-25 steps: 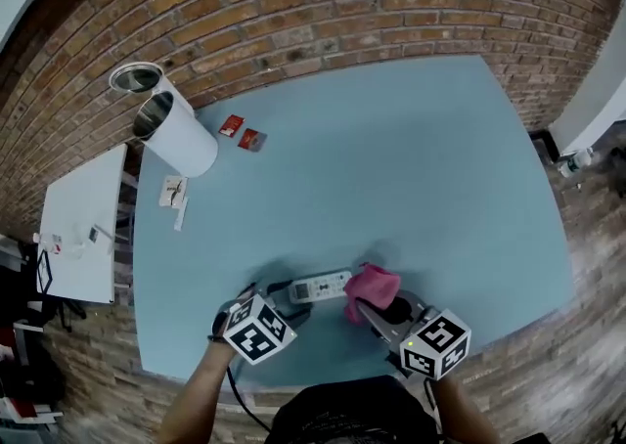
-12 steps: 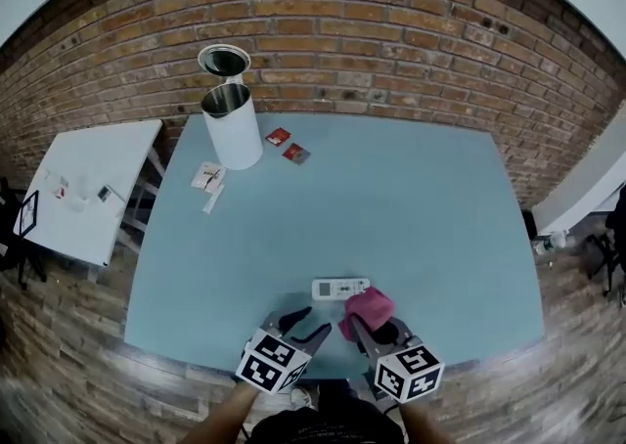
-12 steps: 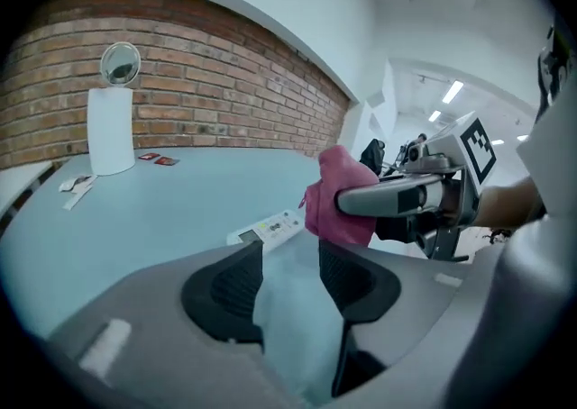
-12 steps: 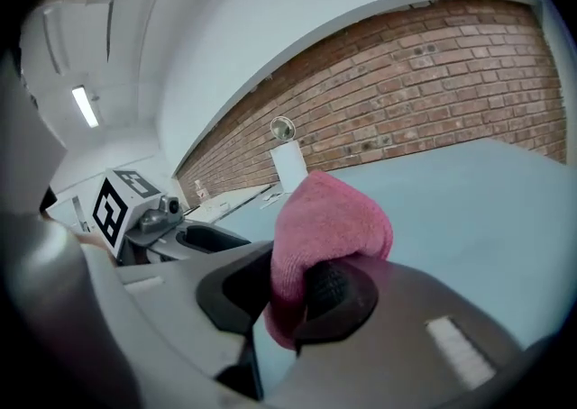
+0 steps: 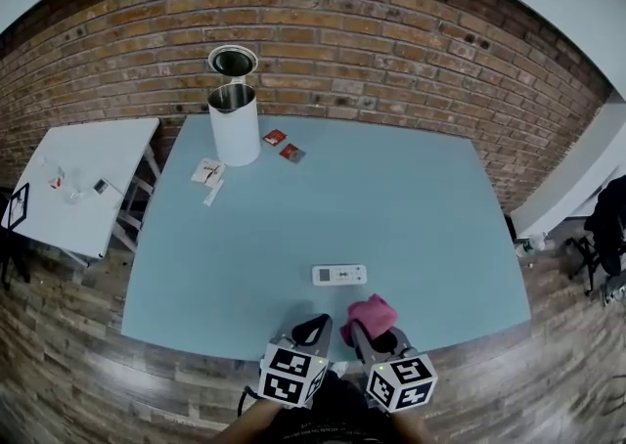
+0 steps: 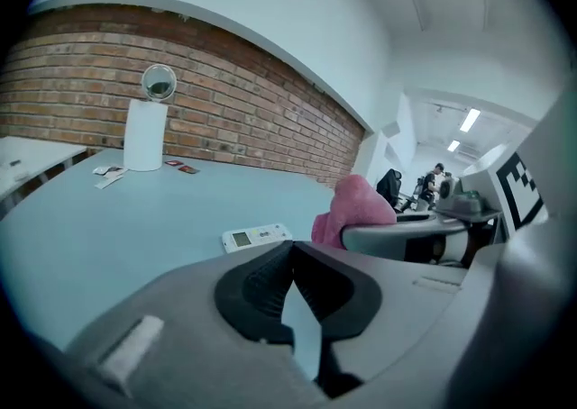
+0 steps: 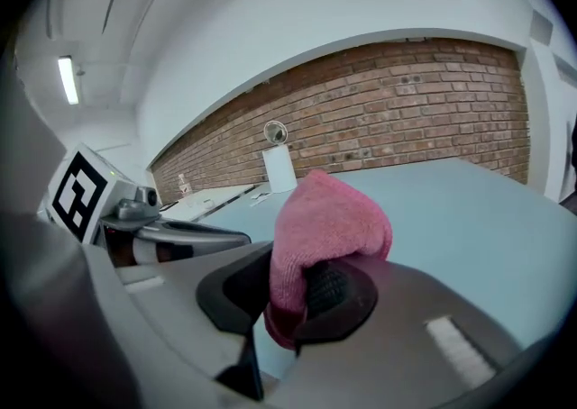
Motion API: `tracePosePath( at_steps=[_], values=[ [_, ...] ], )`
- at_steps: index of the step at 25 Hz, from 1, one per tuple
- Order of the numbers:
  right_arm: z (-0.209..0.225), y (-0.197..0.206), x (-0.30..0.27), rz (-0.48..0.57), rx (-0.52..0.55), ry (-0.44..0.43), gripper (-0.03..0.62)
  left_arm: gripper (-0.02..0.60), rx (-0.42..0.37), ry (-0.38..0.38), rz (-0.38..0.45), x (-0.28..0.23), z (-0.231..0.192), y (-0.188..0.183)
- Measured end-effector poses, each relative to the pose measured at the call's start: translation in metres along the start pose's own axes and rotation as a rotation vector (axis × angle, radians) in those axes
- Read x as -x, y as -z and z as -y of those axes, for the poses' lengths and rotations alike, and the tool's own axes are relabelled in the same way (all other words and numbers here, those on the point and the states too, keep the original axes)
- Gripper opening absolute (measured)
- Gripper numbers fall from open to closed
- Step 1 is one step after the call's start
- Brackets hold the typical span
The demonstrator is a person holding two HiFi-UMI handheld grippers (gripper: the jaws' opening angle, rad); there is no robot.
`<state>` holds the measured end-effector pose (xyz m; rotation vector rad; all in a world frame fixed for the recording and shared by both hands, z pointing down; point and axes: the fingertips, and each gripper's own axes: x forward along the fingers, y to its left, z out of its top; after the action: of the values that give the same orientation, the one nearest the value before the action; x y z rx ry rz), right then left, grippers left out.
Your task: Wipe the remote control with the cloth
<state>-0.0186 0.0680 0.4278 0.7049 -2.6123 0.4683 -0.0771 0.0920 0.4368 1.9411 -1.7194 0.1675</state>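
Observation:
The white remote control (image 5: 339, 275) lies flat on the blue table (image 5: 391, 198), alone, a little ahead of both grippers; it also shows in the left gripper view (image 6: 257, 237). My left gripper (image 5: 318, 323) is lifted off it near the table's front edge, jaws shut with nothing between them (image 6: 290, 259). Beside it on the right, my right gripper (image 5: 364, 330) is shut on the pink cloth (image 5: 370, 316), which bunches up over the jaws (image 7: 325, 227). The cloth and right gripper's arm show at the right of the left gripper view (image 6: 356, 209).
A white cylinder bin (image 5: 235, 124) stands at the table's far left, with a round metal can (image 5: 233, 62) behind it. Two red packets (image 5: 284, 144) and white papers (image 5: 207, 176) lie near it. A white side table (image 5: 78, 183) stands left. A brick wall runs behind.
My left gripper has let go of the remote, closed its jaws and drawn back and up toward the table's edge. The right gripper with the cloth has pulled back too.

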Motion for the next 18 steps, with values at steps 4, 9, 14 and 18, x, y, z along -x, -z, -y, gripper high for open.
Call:
tracePosePath(
  at_steps=[4,9,14,18],
  values=[
    [-0.007,0.003,0.008,0.009,0.006,0.017,0.061,-0.003,0.067,-0.029,0.046,0.014,0.010,-0.001],
    [-0.012,0.007,0.014,0.004,0.014,0.022,0.061,-0.004,0.019,-0.076,0.013,0.017,0.010,0.010],
    [-0.011,0.007,0.019,0.007,0.024,0.023,0.061,-0.005,0.011,-0.088,0.017,0.016,0.013,0.009],
    [-0.012,0.008,0.024,0.002,0.036,0.013,0.061,-0.005,-0.006,-0.087,0.019,0.014,0.022,0.009]
  ],
)
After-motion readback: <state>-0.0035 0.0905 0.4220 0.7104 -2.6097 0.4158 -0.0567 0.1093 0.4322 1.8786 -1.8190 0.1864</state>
